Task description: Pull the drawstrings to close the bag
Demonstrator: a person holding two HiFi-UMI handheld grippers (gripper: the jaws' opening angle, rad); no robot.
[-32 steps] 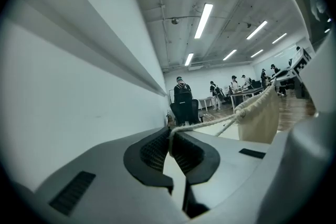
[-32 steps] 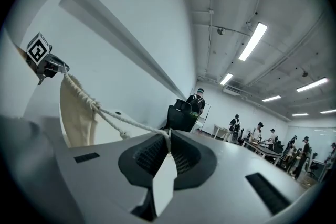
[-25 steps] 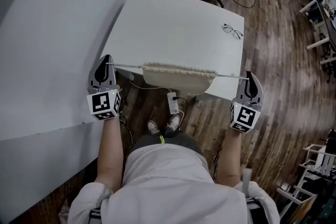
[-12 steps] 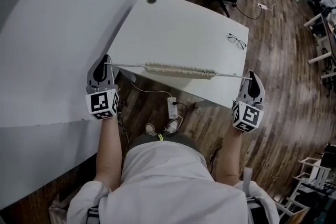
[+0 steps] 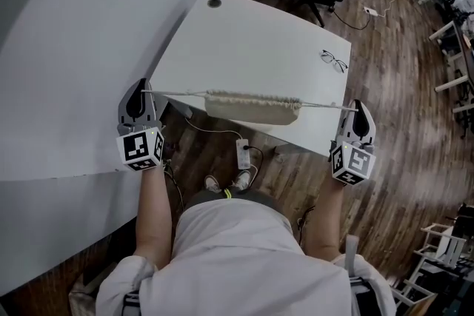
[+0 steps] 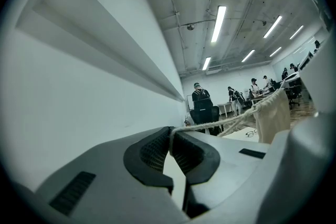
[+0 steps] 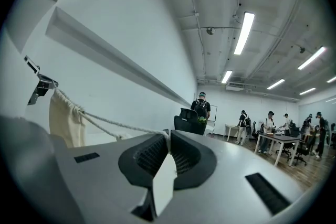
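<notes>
Clamped tight on the drawstrings [image 5: 174,93], the left hand-held gripper [image 5: 147,93] at 9 o'clock and right hand-held gripper [image 5: 355,108] at 3 o'clock hold the gathered bag [image 5: 252,109] taut over the table [image 5: 252,48]'s 6 o'clock edge.

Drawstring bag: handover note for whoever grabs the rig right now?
Left tool: shut on the left drawstring.
Right tool: shut on the right drawstring.
Bag: hangs between the two tools on the taut drawstrings, over the near edge of the white table.
Done: both drawstrings are gripped and pulled apart, and the bag's mouth looks bunched along them.
Left: check that the mouth is fully cinched; if not, pull the tools wider apart.
</notes>
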